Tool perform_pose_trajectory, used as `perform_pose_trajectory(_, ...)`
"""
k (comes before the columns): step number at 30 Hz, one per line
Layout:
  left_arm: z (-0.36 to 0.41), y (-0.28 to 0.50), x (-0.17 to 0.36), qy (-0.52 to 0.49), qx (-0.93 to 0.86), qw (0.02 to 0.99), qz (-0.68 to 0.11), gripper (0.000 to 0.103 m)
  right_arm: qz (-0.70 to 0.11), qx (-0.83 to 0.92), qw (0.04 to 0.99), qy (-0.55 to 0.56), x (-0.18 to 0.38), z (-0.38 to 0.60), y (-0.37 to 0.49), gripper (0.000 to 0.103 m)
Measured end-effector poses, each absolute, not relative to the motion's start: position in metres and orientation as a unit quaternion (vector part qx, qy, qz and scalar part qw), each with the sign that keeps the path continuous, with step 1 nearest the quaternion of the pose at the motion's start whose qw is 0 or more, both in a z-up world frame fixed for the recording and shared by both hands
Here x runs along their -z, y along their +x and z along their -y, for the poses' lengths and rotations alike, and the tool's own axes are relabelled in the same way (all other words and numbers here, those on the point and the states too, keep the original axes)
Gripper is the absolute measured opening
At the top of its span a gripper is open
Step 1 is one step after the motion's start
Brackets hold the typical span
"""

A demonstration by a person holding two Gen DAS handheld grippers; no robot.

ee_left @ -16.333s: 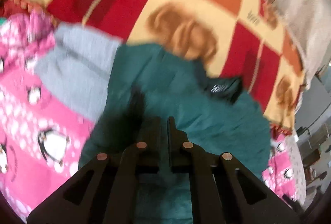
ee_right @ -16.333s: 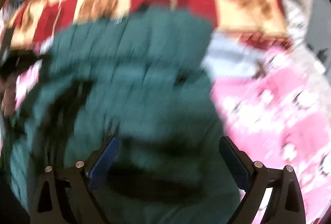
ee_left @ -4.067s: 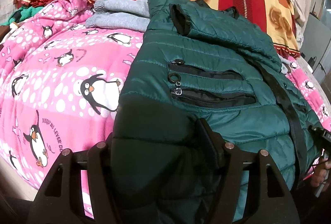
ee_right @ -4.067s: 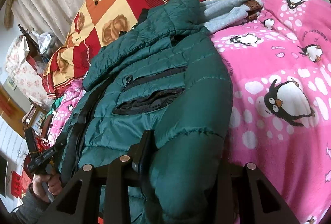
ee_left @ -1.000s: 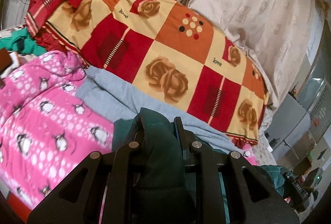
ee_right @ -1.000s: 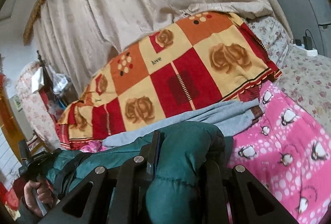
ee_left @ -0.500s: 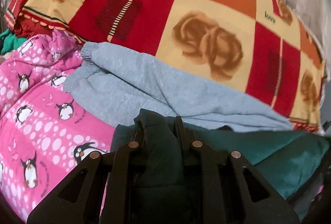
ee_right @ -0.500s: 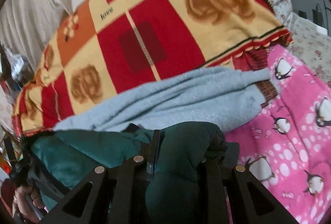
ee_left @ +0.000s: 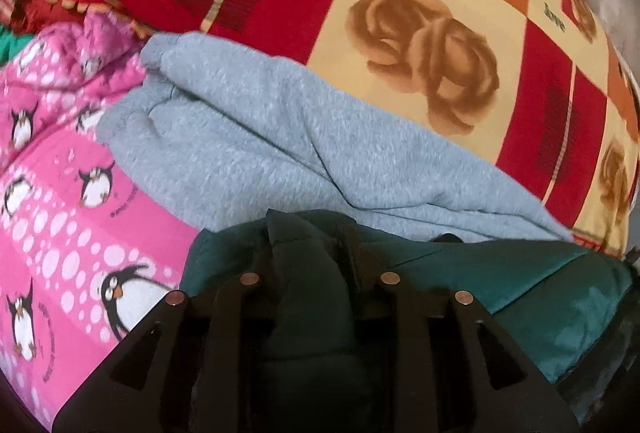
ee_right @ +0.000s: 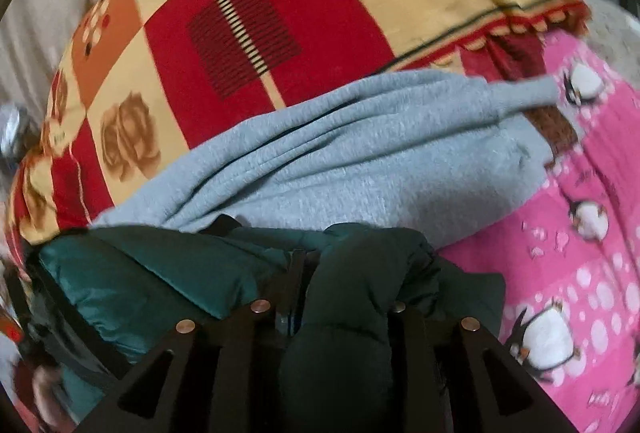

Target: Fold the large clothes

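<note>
A dark green puffer jacket [ee_left: 500, 273] lies folded on the bed in front of a grey sweatshirt. A bunched fold of it fills my left gripper [ee_left: 308, 241], whose jaws are opening while the padding still presses against both fingers. In the right wrist view the same jacket [ee_right: 160, 273] spreads to the left. Another thick fold sits in my right gripper [ee_right: 348, 261], also opening, with the fabric still touching the fingers. The right finger there is mostly hidden by the fold.
A grey sweatshirt [ee_left: 280, 137] [ee_right: 360, 153] lies just beyond the jacket. A pink penguin blanket [ee_left: 60, 213] [ee_right: 580, 273] covers the bed. A red and yellow rose blanket [ee_left: 400, 13] [ee_right: 280, 13] is heaped behind. A person's hand [ee_right: 44, 389] shows at lower left.
Both grippers have come down and forward toward the bed with the jacket folds, tilting downward. The curtain has left the views, and both pairs of jaws stand slightly wider.
</note>
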State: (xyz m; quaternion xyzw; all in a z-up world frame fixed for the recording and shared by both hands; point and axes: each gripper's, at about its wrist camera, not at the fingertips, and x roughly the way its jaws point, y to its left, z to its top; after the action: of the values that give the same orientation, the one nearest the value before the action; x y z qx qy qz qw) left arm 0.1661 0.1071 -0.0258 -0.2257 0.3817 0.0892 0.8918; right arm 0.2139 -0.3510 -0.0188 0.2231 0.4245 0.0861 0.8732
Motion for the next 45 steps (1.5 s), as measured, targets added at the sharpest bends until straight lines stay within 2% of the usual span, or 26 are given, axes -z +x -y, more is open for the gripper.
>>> perform_pose_trajectory(1, -0.111, 0.165, 0.024, -0.241, -0.082, 0.887, -0.385, 0.027, -0.425, -0.089, 0.864, 0.254, 0.017, 0.356, 0.211, 0.033)
perform_pose_trajectory(2, -0.114, 0.164, 0.023, -0.256, -0.073, 0.883, -0.387, 0.034, -0.423, -0.098, 0.853, 0.288, 0.015, 0.361, 0.208, 0.045)
perform_pose_trajectory(3, -0.118, 0.163, 0.022, -0.279, -0.054, 0.876, -0.389, 0.050, -0.418, -0.109, 0.847, 0.310, 0.013, 0.364, 0.207, 0.054)
perform_pose_trajectory(4, -0.122, 0.162, 0.021, -0.301, -0.032, 0.870, -0.389, 0.060, -0.410, -0.122, 0.842, 0.330, 0.011, 0.366, 0.205, 0.076)
perform_pose_trajectory(5, -0.125, 0.161, 0.019, -0.319, -0.013, 0.864, -0.389, 0.076, -0.401, -0.130, 0.839, 0.344, 0.006, 0.367, 0.202, 0.086)
perform_pose_trajectory(6, -0.126, 0.161, 0.016, -0.329, -0.001, 0.862, -0.387, 0.083, -0.395, -0.133, 0.840, 0.349, 0.001, 0.367, 0.199, 0.087)
perform_pose_trajectory(9, -0.128, 0.156, 0.005, -0.344, 0.021, 0.861, -0.374, 0.087, -0.388, -0.134, 0.851, 0.329, -0.012, 0.360, 0.194, 0.087)
perform_pose_trajectory(18, -0.137, 0.139, -0.030, -0.367, 0.054, 0.886, -0.279, 0.090, -0.330, -0.143, 0.874, 0.326, -0.043, 0.365, 0.182, 0.087)
perform_pose_trajectory(23, -0.139, 0.139, -0.030, -0.372, 0.062, 0.885, -0.272, 0.090, -0.298, -0.140, 0.883, 0.336, -0.050, 0.376, 0.177, 0.087)
perform_pose_trajectory(29, -0.134, 0.141, -0.026, -0.363, 0.061, 0.888, -0.277, 0.090, -0.269, -0.141, 0.906, 0.295, -0.064, 0.368, 0.168, 0.087)
perform_pose_trajectory(32, -0.128, 0.145, -0.027, -0.347, 0.057, 0.894, -0.278, 0.090, -0.278, -0.141, 0.915, 0.258, -0.067, 0.357, 0.171, 0.087)
perform_pose_trajectory(35, -0.116, 0.153, -0.029, -0.285, 0.017, 0.913, -0.290, 0.090, -0.296, -0.133, 0.924, 0.202, -0.068, 0.343, 0.179, 0.087)
perform_pose_trajectory(37, -0.101, 0.162, -0.024, -0.203, -0.037, 0.923, -0.324, 0.090, -0.324, -0.109, 0.927, 0.155, -0.060, 0.332, 0.188, 0.087)
perform_pose_trajectory(40, -0.081, 0.178, 0.002, -0.102, -0.085, 0.908, -0.398, 0.090, -0.413, -0.101, 0.900, 0.094, -0.025, 0.319, 0.210, 0.087)
perform_pose_trajectory(42, -0.080, 0.183, 0.020, -0.107, -0.077, 0.894, -0.428, 0.091, -0.458, -0.101, 0.881, 0.066, 0.002, 0.316, 0.219, 0.088)
perform_pose_trajectory(45, -0.077, 0.183, 0.034, -0.107, -0.072, 0.890, -0.438, 0.091, -0.456, -0.119, 0.881, 0.040, 0.025, 0.321, 0.226, 0.096)
